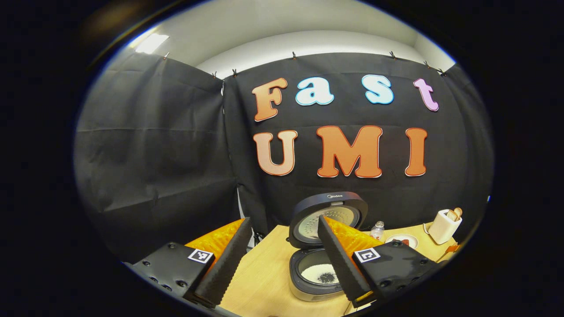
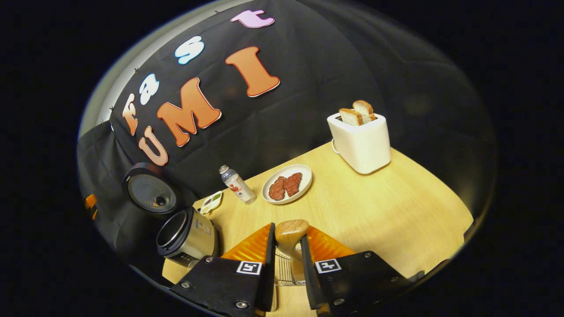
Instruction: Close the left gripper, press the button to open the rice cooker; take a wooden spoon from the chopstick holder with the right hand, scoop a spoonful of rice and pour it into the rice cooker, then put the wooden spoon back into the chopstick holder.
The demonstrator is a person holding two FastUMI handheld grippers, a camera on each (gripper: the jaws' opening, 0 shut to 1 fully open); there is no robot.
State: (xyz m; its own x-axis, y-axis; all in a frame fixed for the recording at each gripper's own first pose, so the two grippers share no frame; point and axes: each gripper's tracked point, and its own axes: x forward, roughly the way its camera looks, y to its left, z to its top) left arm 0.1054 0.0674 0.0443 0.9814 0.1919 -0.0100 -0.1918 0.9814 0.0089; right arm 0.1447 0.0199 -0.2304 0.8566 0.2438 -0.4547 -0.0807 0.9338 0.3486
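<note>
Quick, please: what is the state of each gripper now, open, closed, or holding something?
Left gripper: open, holding nothing, in front of the open rice cooker.
Right gripper: closed on the wooden spoon.

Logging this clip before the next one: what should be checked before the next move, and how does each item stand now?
1. Cooker lid up: ok.
2. Rice in the pot: ok.
3. Left claw open and holding nothing: ok.
4. Right claw shut on the spoon: ok, both fingers seem to press on it.
5. Spoon seated in the holder: cannot tell, the claw hides the lower part.
6. Spoon free of rice: cannot tell.
</note>
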